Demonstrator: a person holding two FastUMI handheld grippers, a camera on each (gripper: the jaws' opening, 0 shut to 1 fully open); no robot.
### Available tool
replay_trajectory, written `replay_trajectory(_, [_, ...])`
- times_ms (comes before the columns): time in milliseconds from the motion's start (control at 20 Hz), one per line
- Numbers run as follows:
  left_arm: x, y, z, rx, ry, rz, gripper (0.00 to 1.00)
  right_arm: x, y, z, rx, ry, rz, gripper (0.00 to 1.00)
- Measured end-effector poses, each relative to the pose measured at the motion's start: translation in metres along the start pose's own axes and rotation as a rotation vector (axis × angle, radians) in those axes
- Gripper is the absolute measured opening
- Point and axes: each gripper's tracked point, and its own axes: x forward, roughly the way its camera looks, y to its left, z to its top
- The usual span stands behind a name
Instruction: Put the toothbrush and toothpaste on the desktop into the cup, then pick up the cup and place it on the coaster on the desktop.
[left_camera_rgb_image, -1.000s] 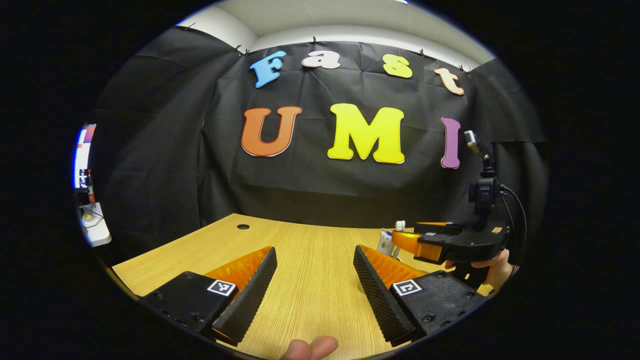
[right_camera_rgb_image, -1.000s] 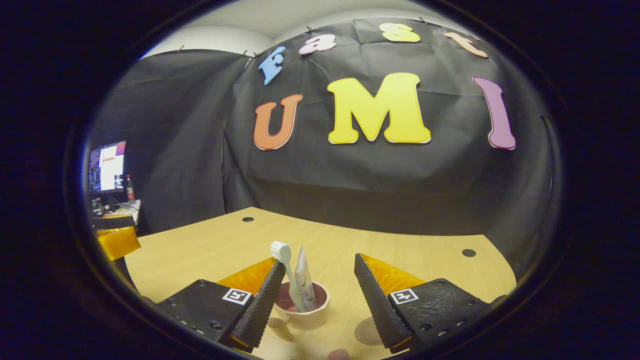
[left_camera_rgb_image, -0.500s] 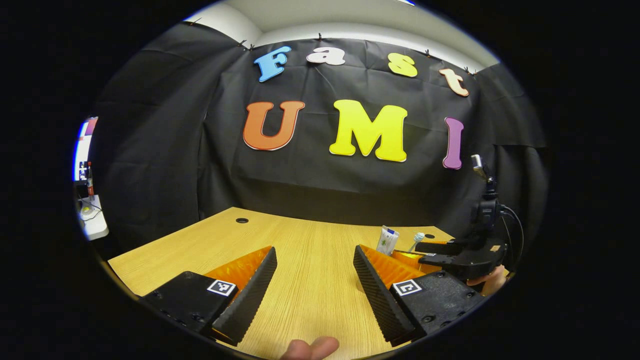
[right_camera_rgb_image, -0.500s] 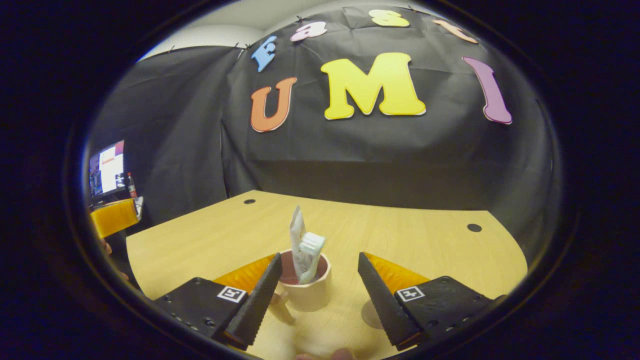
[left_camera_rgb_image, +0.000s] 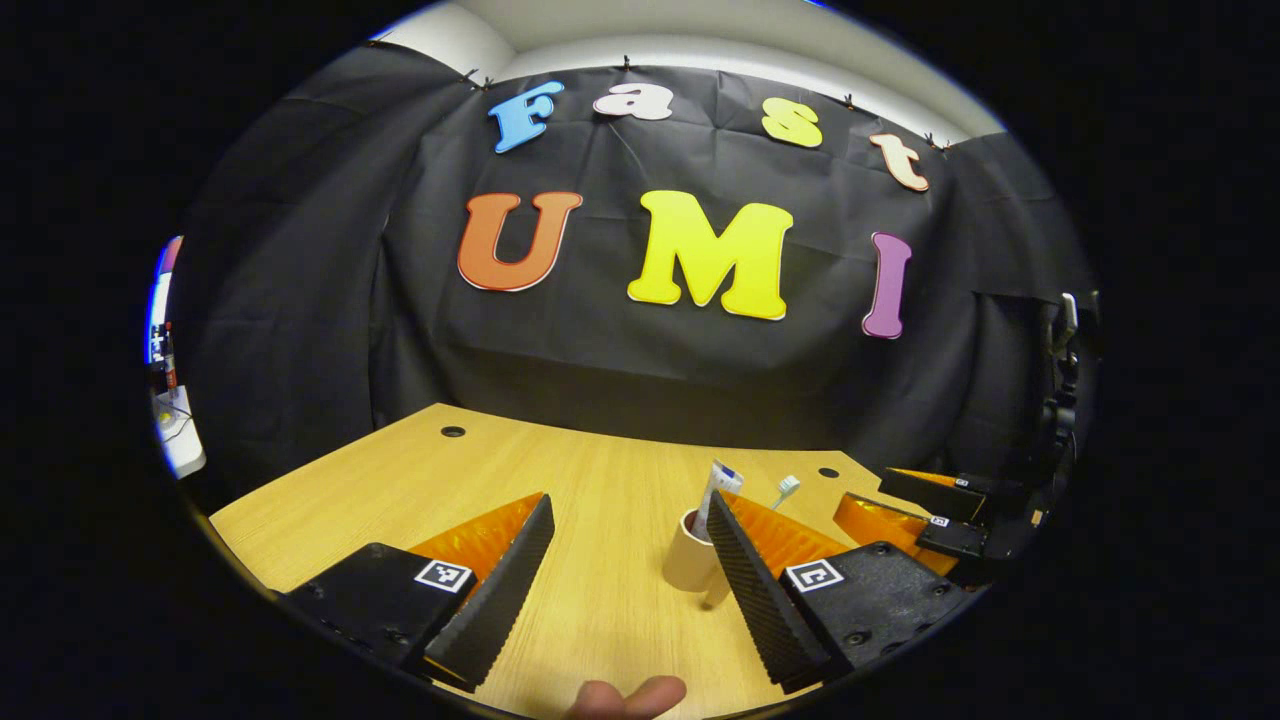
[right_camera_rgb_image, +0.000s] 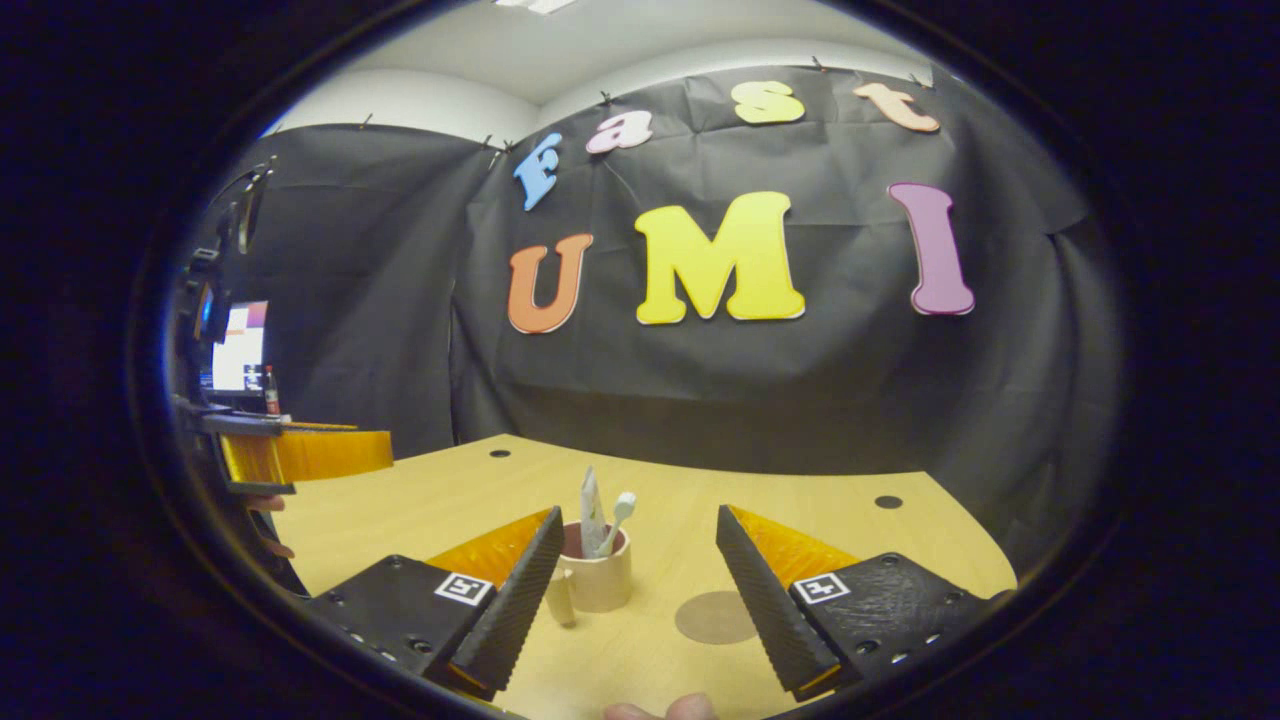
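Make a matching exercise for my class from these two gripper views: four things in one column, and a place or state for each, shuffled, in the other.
Things
1. cup
2. toothbrush
3. coaster
4. right gripper

Places or states
A. flat brown disc with nothing on it, right of the cup in the right gripper view
B. open, with fingers spread either side of the cup
C. upright on the desk, handle at its left side in the right gripper view
D. standing in the cup beside the toothpaste, head up

Pairs: 1-C, 2-D, 3-A, 4-B
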Motion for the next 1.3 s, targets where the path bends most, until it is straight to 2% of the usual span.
replay_trajectory(100, [0.006,-0.016,-0.004,0.028,0.057,-0.027,0.98,-0.03,-0.022,-0.005,0.034,-0.011,-0.05,0.92])
replay_trajectory(200, [0.012,-0.035,-0.023,0.037,0.17,-0.075,0.98,-0.06,-0.044,-0.01,0.075,-0.022,-0.096,0.93])
replay_trajectory(400, [0.033,-0.054,-0.038,0.047,0.392,-0.101,0.98,-0.116,-0.086,-0.027,0.141,-0.024,-0.164,0.94])
replay_trajectory(450, [0.038,-0.057,-0.042,0.065,0.468,-0.102,0.98,-0.126,-0.096,-0.029,0.144,-0.032,-0.184,0.95])
replay_trajectory(500, [0.043,-0.061,-0.042,0.069,0.537,-0.112,0.98,-0.137,-0.108,-0.032,0.147,-0.039,-0.212,0.91])
replay_trajectory(550, [0.051,-0.063,-0.04,0.066,0.59,-0.119,0.98,-0.147,-0.117,-0.035,0.151,-0.044,-0.234,0.91])
replay_trajectory(600, [0.057,-0.067,-0.037,0.064,0.645,-0.133,0.98,-0.155,-0.124,-0.039,0.154,-0.047,-0.255,0.95])
replay_trajectory(650, [0.064,-0.069,-0.04,0.053,0.698,-0.146,0.98,-0.162,-0.13,-0.042,0.148,-0.045,-0.275,0.95])
replay_trajectory(700, [0.067,-0.069,-0.046,0.046,0.761,-0.151,0.98,-0.167,-0.137,-0.049,0.14,-0.034,-0.294,0.91])
replay_trajectory(750, [0.069,-0.068,-0.057,0.045,0.832,-0.15,0.98,-0.175,-0.141,-0.055,0.141,-0.018,-0.302,0.91])
replay_trajectory(800, [0.073,-0.063,-0.07,0.042,0.909,-0.15,0.98,-0.18,-0.145,-0.057,0.149,-0.01,-0.311,0.95])
replay_trajectory(1000, [0.08,-0.048,-0.12,0.029,1.146,-0.064,0.99,-0.198,-0.157,-0.051,0.209,-0.04,-0.34,0.95])
replay_trajectory(1300, [0.099,-0.038,-0.169,0.088,1.258,-0.026,0.99,-0.204,-0.16,-0.065,0.199,-0.017,-0.364,0.95])
